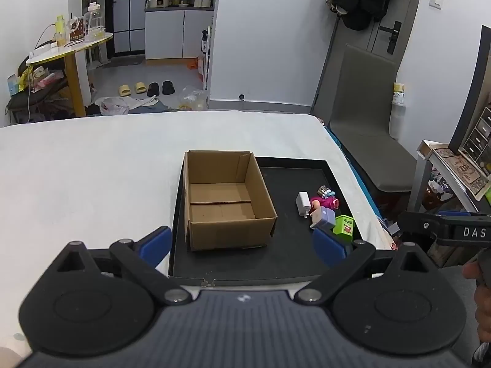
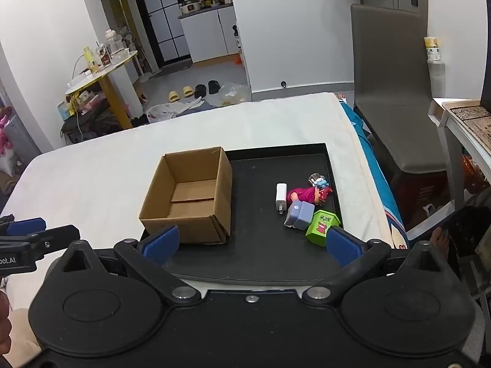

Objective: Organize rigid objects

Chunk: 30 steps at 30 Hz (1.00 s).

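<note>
A black tray [image 1: 291,263] lies on a white-covered table [image 1: 76,178], near its right edge; on the tray's left part stands an open cardboard box [image 1: 227,202], upright, its inside bare brown card; the tray's right part holds a small cluster of rigid objects, well apart from the box.

In that cluster a white USB charger [image 2: 280,196] lies flat with its plug end toward the camera; just beside it to the right lies a pink toy figure [image 2: 307,194], with a small blue-and-clear trinket [image 2: 319,181] touching its far end; nearer the camera sits a lavender block-shaped toy [image 2: 299,214], tilted, and touching its right side a green cube [image 2: 322,225] printed with a red cartoon face, tipped on an edge close to the tray's right rim.

The left gripper [image 1: 242,245] hangs above the tray's near edge with its jaws spread wide and nothing between the blue pads [image 1: 156,242]; the box stands beyond the gap between them. The right gripper [image 2: 251,245] likewise stands wide apart and holds nothing; its right pad [image 2: 342,245] is seen just in front of the green cube, though contact cannot be judged. Each gripper shows at the margin of the other's view. A grey chair [image 2: 392,92] stands beyond the table's right side.
</note>
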Tool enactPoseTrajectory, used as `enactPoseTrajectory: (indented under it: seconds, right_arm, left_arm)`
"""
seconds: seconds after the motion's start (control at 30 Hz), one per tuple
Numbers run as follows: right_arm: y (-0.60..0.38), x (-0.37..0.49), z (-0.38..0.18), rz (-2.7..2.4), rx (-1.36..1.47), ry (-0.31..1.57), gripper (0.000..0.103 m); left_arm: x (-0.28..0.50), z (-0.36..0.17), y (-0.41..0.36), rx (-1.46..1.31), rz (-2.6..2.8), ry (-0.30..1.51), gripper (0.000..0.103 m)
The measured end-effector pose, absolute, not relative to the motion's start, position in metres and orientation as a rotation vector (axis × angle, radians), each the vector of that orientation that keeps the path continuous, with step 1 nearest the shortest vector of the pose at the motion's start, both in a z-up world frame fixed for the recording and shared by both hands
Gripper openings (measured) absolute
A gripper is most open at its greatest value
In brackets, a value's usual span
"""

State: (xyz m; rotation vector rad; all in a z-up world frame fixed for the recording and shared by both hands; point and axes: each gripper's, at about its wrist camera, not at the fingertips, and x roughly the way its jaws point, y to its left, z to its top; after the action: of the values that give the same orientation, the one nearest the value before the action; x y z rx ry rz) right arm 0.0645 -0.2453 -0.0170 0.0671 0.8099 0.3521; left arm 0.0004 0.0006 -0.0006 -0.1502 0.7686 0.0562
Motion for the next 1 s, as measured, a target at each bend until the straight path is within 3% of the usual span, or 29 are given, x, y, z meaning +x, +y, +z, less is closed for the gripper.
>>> enactPoseTrajectory:
  seconds: [1.0]
  right_arm:
    - [-0.247, 0.050, -0.013, 0.377, 0.076, 0.777, 0.103]
  left_arm:
    - [-0.009, 0.009, -0.005, -0.158, 0.055, 0.754, 0.098]
